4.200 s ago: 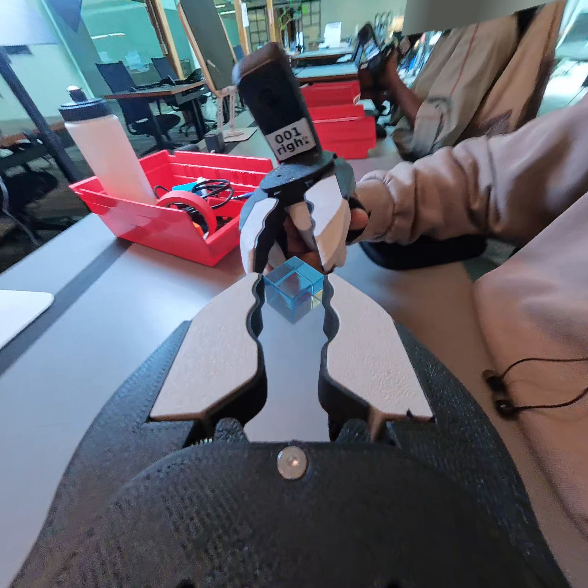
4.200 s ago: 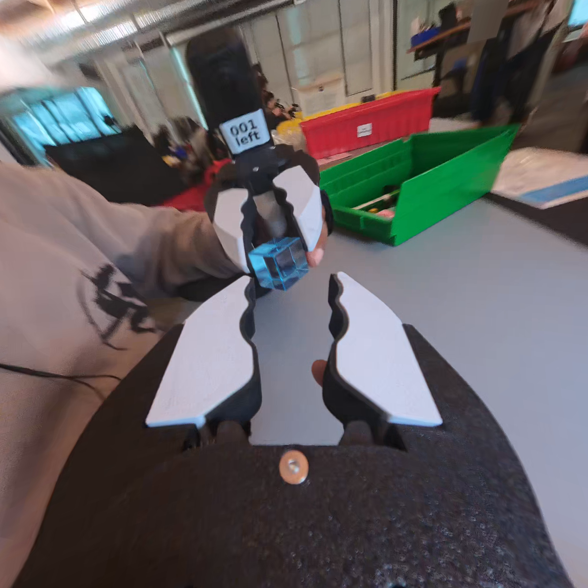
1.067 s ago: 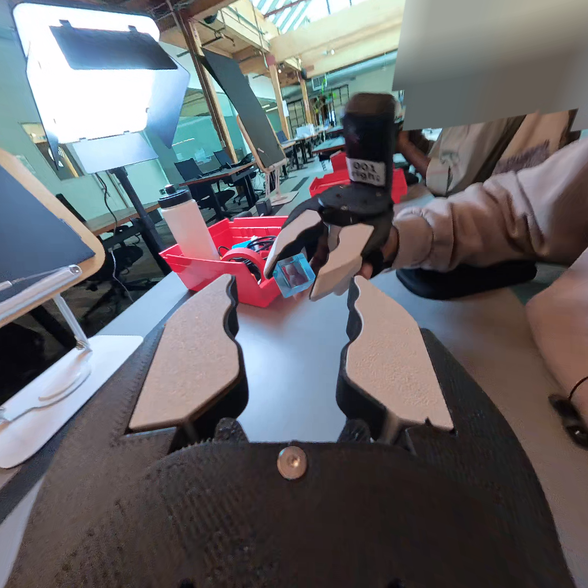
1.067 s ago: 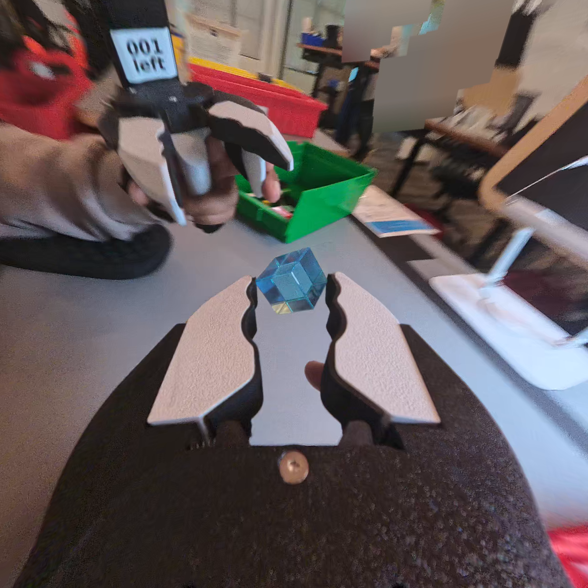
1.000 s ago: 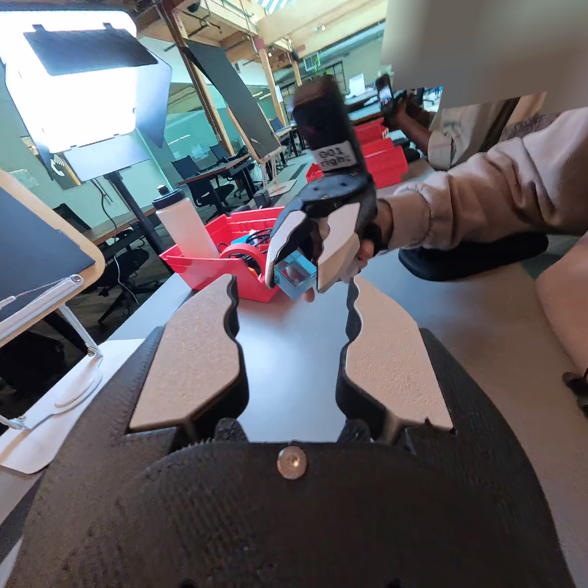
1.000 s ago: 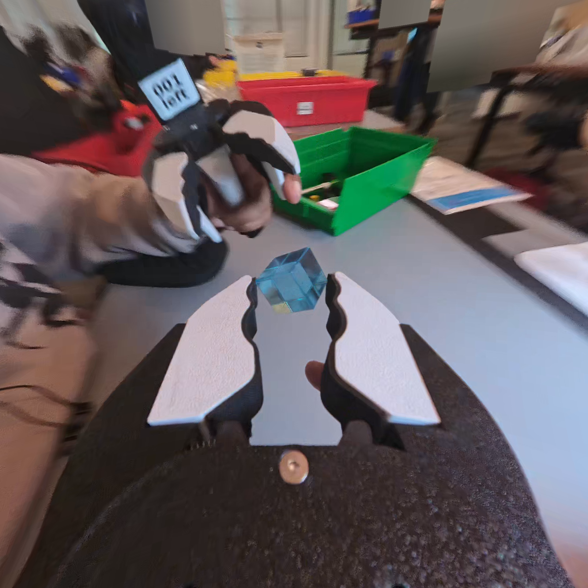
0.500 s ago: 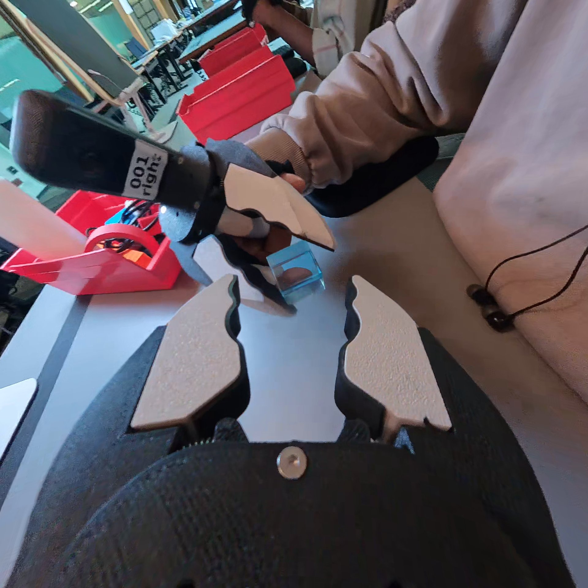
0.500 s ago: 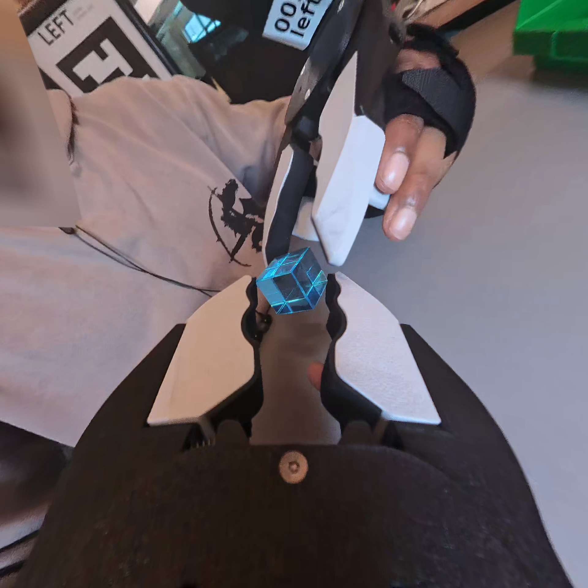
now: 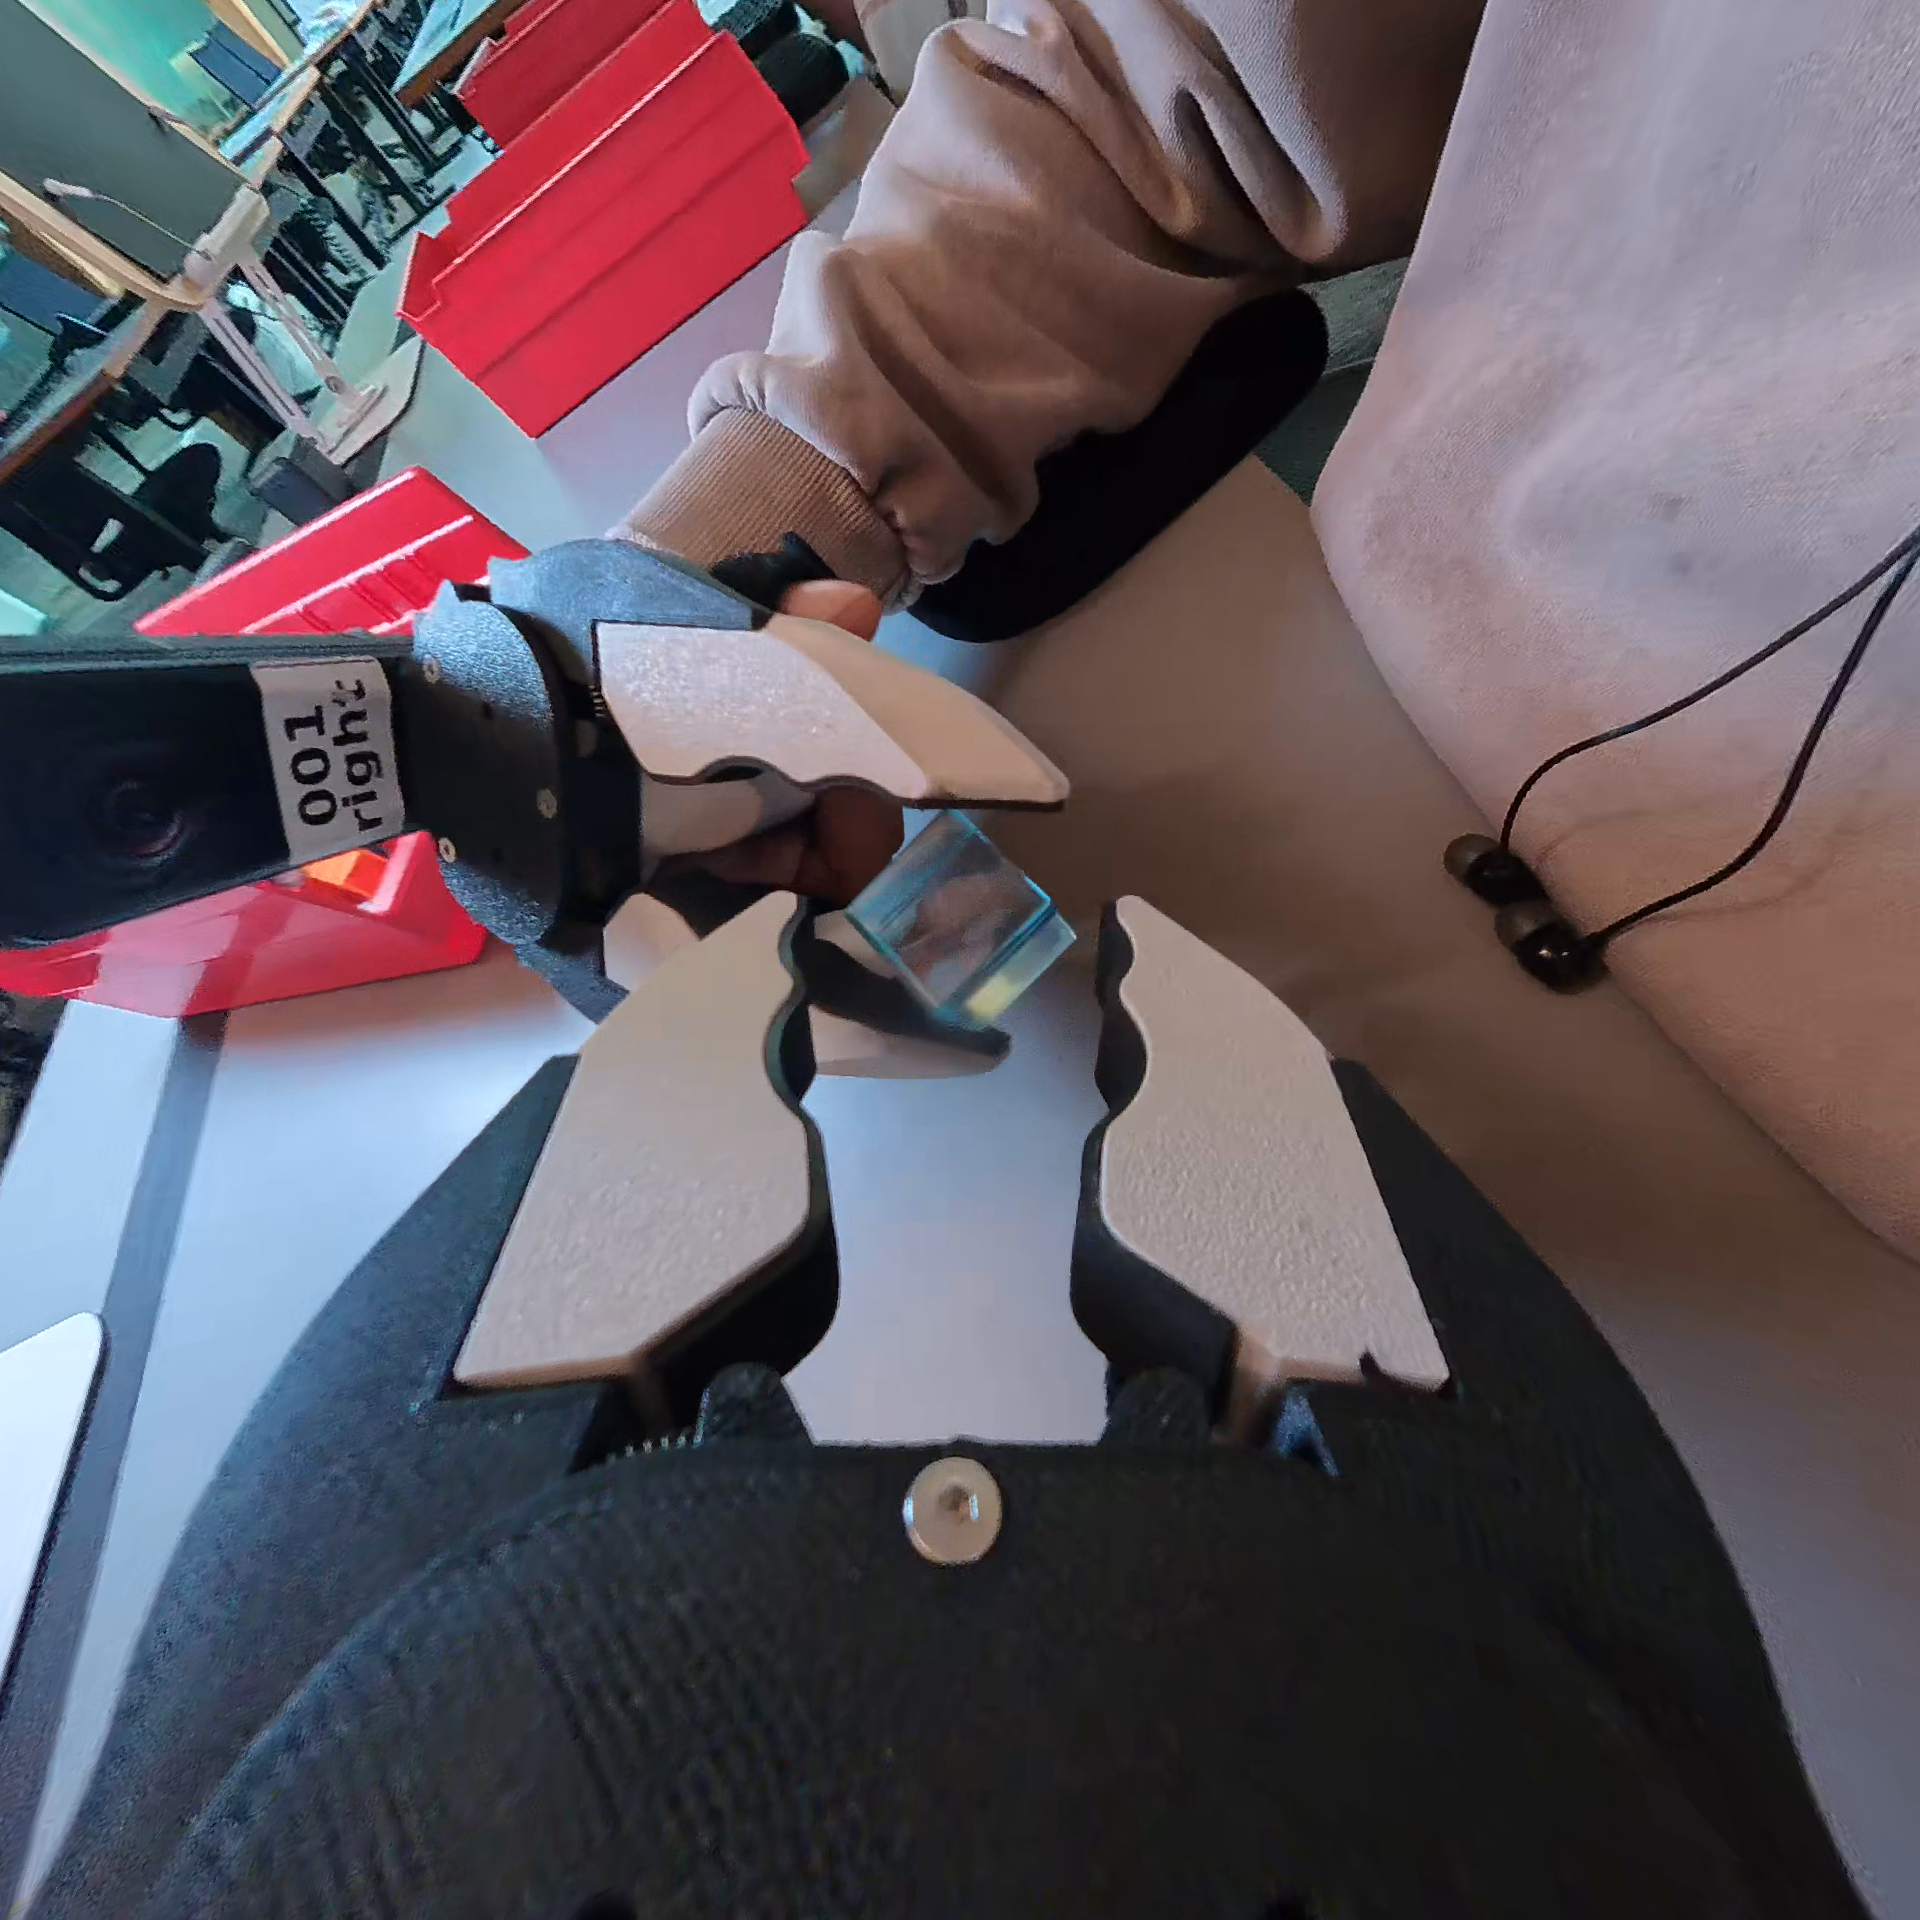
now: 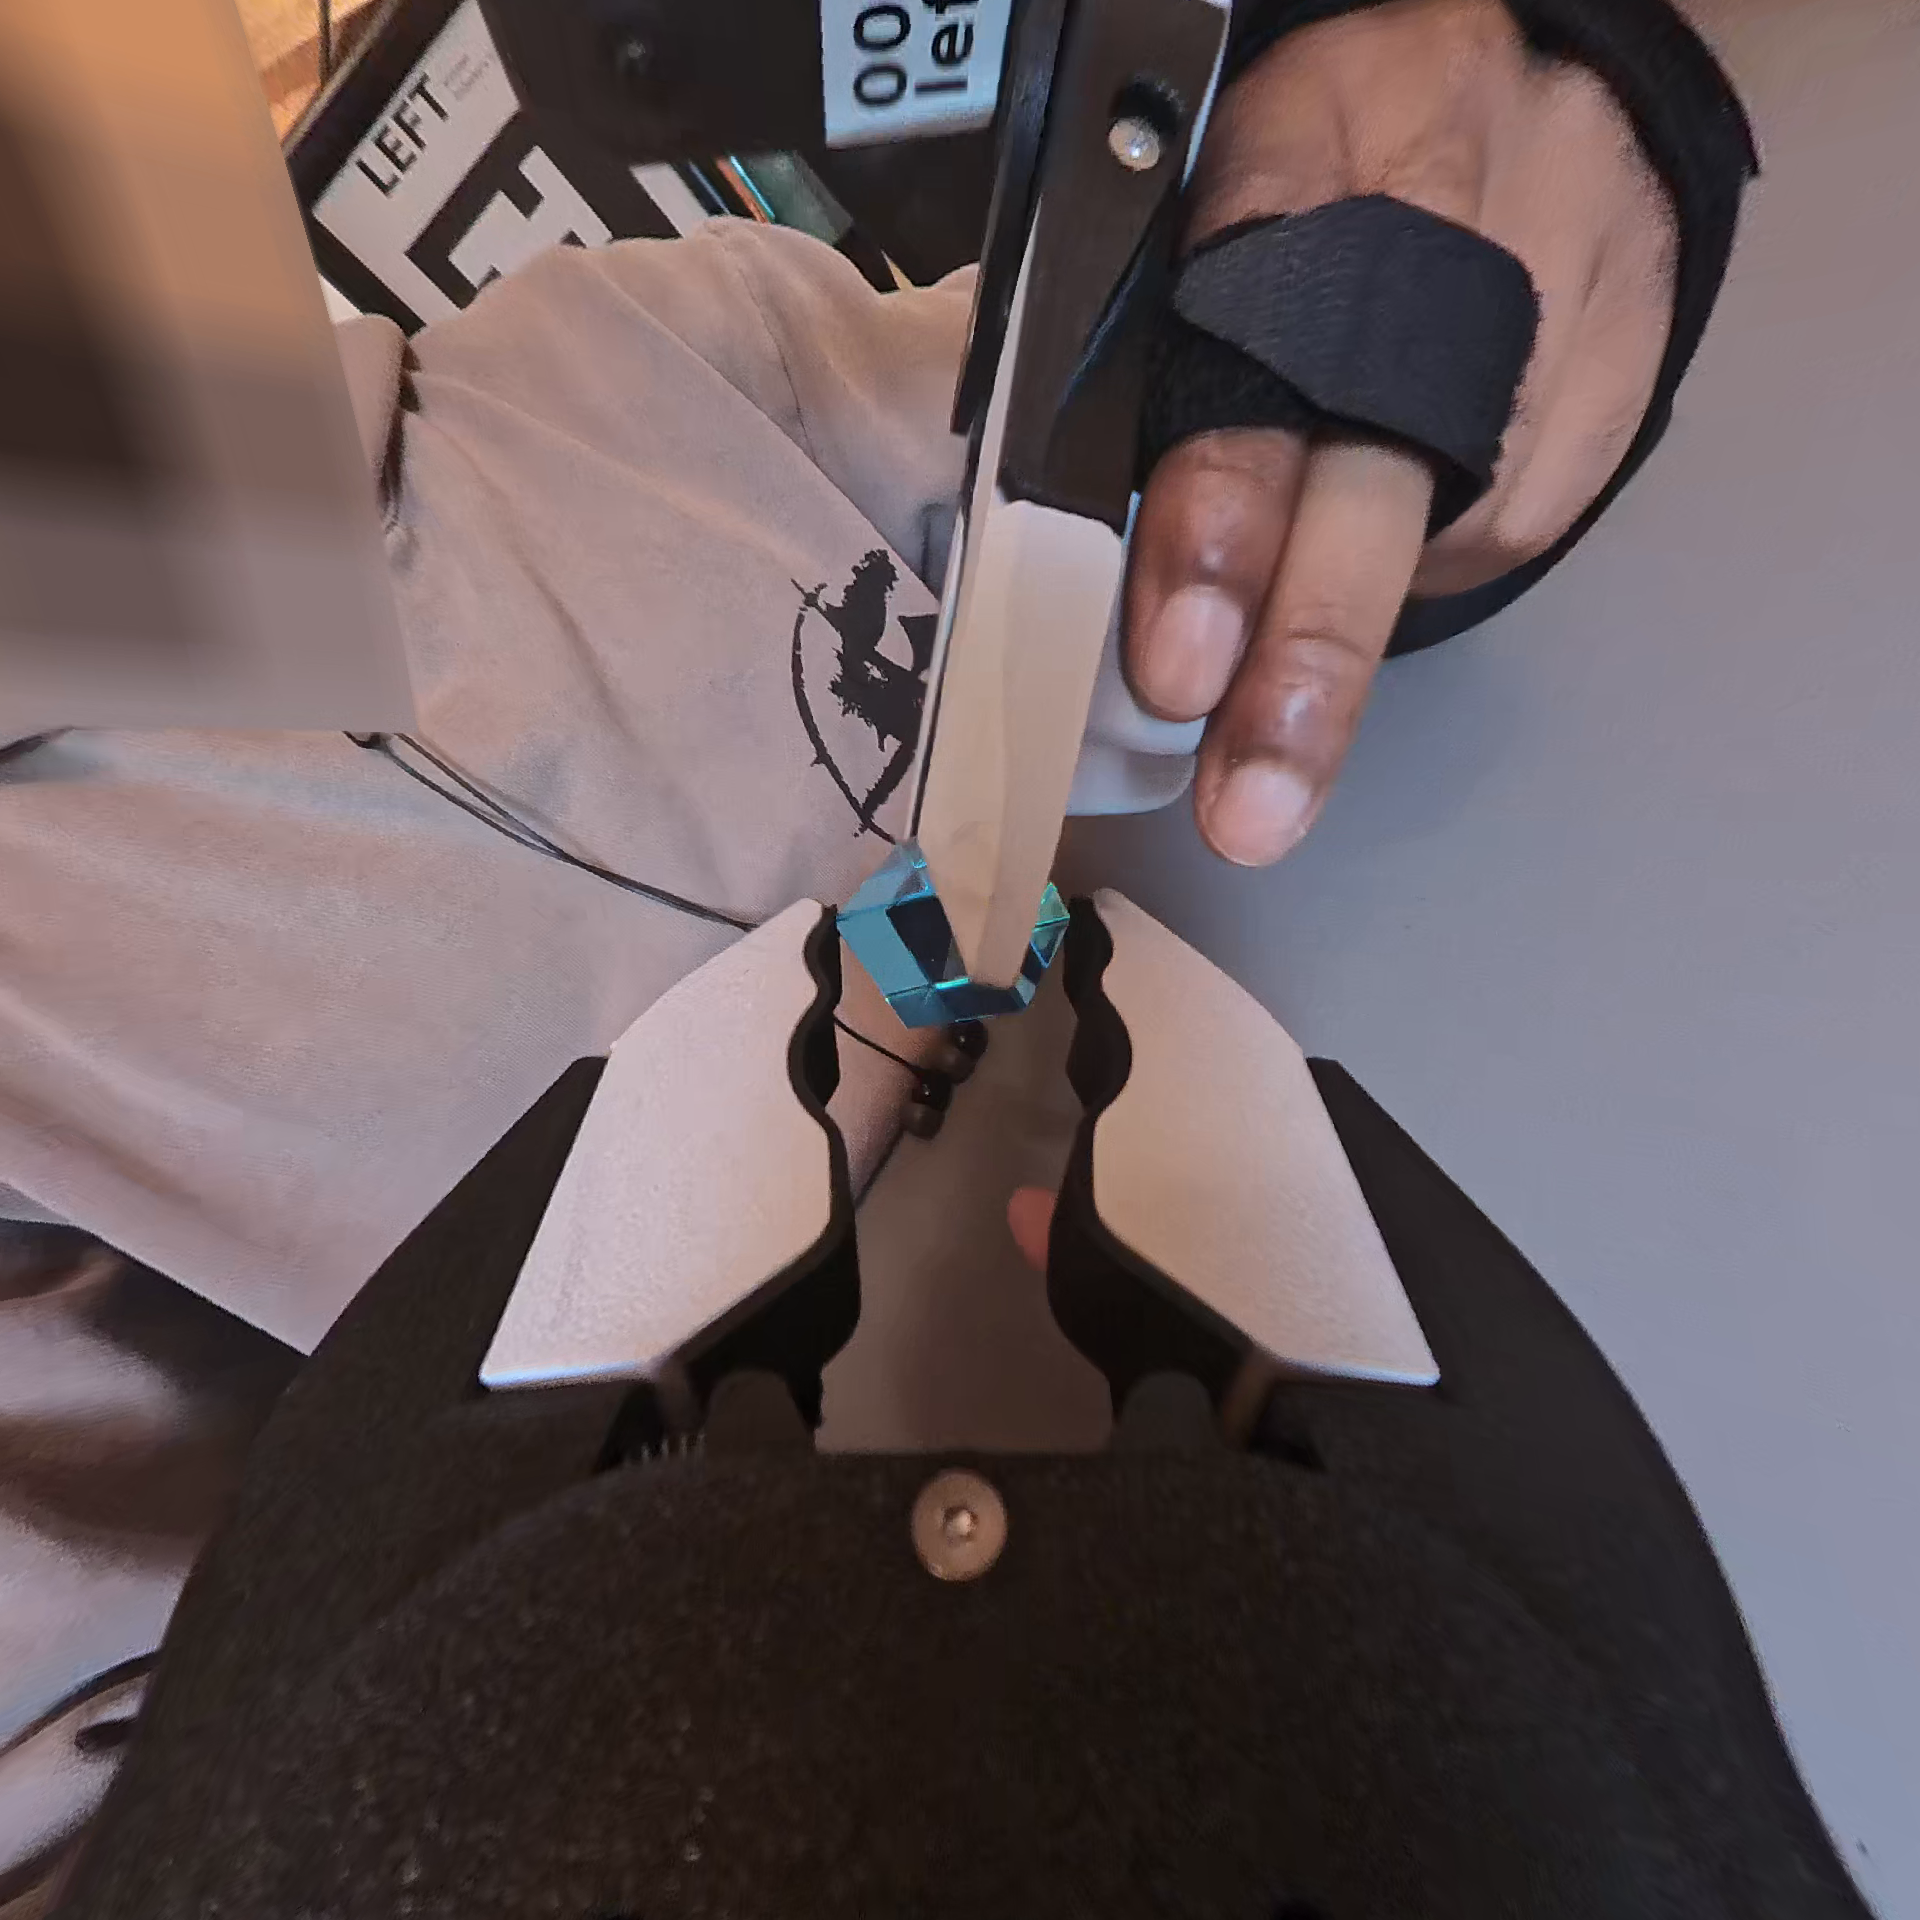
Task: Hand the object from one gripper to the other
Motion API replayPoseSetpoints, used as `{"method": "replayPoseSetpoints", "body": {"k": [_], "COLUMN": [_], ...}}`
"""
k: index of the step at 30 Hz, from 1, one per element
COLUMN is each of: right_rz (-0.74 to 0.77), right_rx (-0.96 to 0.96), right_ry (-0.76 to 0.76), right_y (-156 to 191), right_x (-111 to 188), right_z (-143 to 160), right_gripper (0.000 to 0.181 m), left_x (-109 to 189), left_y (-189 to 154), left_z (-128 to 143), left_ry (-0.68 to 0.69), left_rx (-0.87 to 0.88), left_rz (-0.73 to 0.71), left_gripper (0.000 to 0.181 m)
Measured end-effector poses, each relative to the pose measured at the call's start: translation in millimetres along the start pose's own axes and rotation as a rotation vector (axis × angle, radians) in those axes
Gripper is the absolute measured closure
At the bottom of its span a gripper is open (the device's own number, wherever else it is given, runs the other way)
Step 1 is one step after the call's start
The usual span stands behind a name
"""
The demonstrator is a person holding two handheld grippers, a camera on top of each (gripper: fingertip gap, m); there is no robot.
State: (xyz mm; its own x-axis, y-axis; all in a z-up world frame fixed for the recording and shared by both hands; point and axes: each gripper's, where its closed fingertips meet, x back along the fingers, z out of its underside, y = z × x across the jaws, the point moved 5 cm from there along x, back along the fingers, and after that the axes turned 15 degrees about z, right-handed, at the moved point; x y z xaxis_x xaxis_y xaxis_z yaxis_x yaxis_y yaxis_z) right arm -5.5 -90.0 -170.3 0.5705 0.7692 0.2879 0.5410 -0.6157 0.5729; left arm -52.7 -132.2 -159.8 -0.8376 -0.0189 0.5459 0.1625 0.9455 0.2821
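A clear blue cube is held in my right gripper, which reaches in from the left, rolled on its side, above the grey table. My left gripper is open, and the cube sits between its fingertips with a gap on each side. In the right wrist view my right gripper is shut on the cube. The left gripper comes down from above edge-on, and its near finger crosses in front of the cube. A gloved hand holds it.
Red bins stand at the back and at the left. A black pad lies by the person's sleeve. The person's sweatshirt with a beaded black cord is close on the right. The grey table also shows.
The two grippers have closed in on each other. The cube, still in the right gripper, now sits between the open left fingertips. The right gripper has rolled further onto its side.
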Motion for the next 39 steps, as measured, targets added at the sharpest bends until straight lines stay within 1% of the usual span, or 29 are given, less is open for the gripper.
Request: {"method": "replayPoseSetpoints", "body": {"k": [4, 7, 14, 20, 21, 23, 26, 29, 32, 39], "right_rz": [-0.03, -0.033, -0.047, 0.001, 0.031, 0.099, 0.239, 0.33, 0.406, 0.624], "right_rx": [-0.028, -0.036, -0.049, -0.045, -0.035, 0.002, 0.076, 0.103, 0.122, 0.26], "right_ry": [-0.032, -0.03, -0.057, -0.191, -0.219, -0.312, -0.421, -0.452, -0.467, -0.507], "right_y": [1.5, 2.0, 3.3, -1.6, -4.0, -7.9, -11.9, -11.8, -9.3, -2.2], "right_x": [4.2, 3.3, 4.9, 11.6, 13.2, 21.4, 41.5, 59.9, 76.6, 110.9], "right_z": [-3.3, -2.5, -5.9, -19.8, -22.4, -30.2, -40.7, -41.2, -34.8, -33.9], "right_gripper": [0.14, 0.14, 0.14, 0.14, 0.137, 0.124, 0.119, 0.119, 0.12, 0.128], "left_x": [-0.3, 1.2, 4.3, 18.6, 22.2, 31.6, 52.4, 74.9, 92.4, 117.0], "left_y": [1.3, 2.3, 4.1, 14.5, 16.9, 22.8, 33.7, 43.1, 48.9, 56.8], "left_z": [-2.5, -5.8, -8.7, -8.8, -7.8, -6.0, -2.4, 3.5, 10.1, 21.1], "left_ry": [0.027, 0.011, 0.02, 0.026, 0.024, 0.016, -0.018, -0.042, -0.047, -0.07], "left_rx": [-0.049, -0.061, -0.071, -0.077, -0.074, -0.066, -0.045, -0.022, -0.002, 0.046], "left_rz": [-0.055, -0.07, -0.098, -0.199, -0.219, -0.269, -0.365, -0.452, -0.512, -0.595], "left_gripper": [0.132, 0.138, 0.138, 0.139, 0.139, 0.139, 0.139, 0.139, 0.139, 0.139]}}
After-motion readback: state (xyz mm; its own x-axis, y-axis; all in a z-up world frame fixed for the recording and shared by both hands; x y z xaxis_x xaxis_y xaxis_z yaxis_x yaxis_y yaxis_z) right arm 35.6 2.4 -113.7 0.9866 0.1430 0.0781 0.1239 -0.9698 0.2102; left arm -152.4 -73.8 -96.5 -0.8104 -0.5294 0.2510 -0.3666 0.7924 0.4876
